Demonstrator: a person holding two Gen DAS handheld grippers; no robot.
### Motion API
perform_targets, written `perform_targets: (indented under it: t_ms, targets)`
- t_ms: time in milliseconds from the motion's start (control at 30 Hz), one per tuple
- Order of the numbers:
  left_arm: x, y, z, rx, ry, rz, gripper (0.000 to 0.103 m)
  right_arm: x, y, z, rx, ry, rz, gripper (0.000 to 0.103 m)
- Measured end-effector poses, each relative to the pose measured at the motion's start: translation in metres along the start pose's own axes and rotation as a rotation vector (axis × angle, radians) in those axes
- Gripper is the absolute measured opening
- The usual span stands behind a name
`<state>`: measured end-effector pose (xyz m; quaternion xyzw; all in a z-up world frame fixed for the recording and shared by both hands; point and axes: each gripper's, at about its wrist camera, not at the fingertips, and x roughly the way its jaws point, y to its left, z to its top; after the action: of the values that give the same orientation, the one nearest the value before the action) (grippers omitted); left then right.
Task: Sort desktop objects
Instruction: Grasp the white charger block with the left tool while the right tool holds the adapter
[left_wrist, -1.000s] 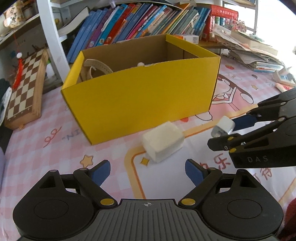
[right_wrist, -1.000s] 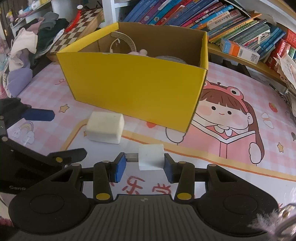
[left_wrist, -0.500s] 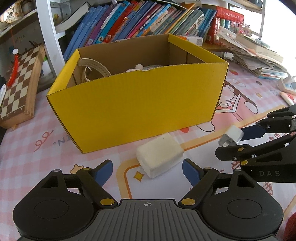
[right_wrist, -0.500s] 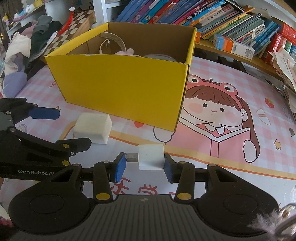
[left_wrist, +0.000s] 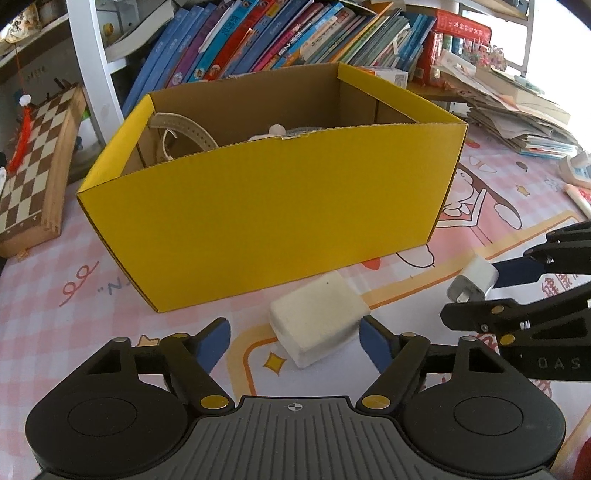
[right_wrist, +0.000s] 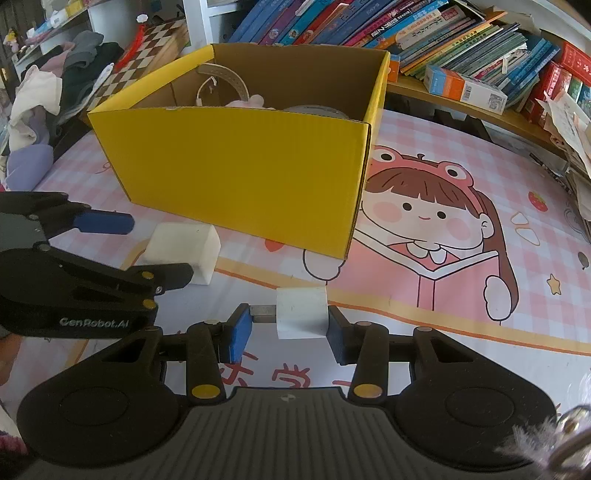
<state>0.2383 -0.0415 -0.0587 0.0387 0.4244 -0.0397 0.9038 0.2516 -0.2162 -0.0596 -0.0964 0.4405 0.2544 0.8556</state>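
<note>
Narrowing around the sponge (left_wrist: 318, 318), the left claw (left_wrist: 295, 341) has just been closing; its right pad touches the block, the left pad stands apart, so nothing is gripped yet; compared with a second ago the sponge sits deeper between the fingers, which I judge means a pick-up is about to happen. Right of it, the right claw (right_wrist: 290, 328) clamps one white charger (right_wrist: 301, 313), plug prongs pointing left, held low over the mat (right_wrist: 480, 295). Beyond both stands one yellow box (left_wrist: 266, 218), open-topped, a strap and other pieces already inside; far behind, a row of books (left_wrist: 295, 33); far left, one chessboard (left_wrist: 33, 162). Loose items left: two.
</note>
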Motion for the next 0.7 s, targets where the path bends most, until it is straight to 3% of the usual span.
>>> perform_targets:
  t_ms: [433,500,533,700]
  targets:
    - [0.016,-0.004,0.005,0.002,0.008,-0.059,0.076,-0.001,0.001,-0.001,-0.012,0.007,-0.004,0.041]
    - [0.018,-0.003,0.004,0.0,0.016,-0.073,0.071,-0.002,0.002,-0.001,-0.016,0.007,-0.007,0.041]
    - [0.019,-0.003,0.004,-0.006,0.024,-0.091,0.062,-0.002,0.003,-0.001,-0.017,0.006,-0.008,0.041]
    - [0.017,-0.002,0.002,-0.006,0.026,-0.104,0.054,-0.006,0.005,-0.003,-0.02,0.003,-0.015,0.041]
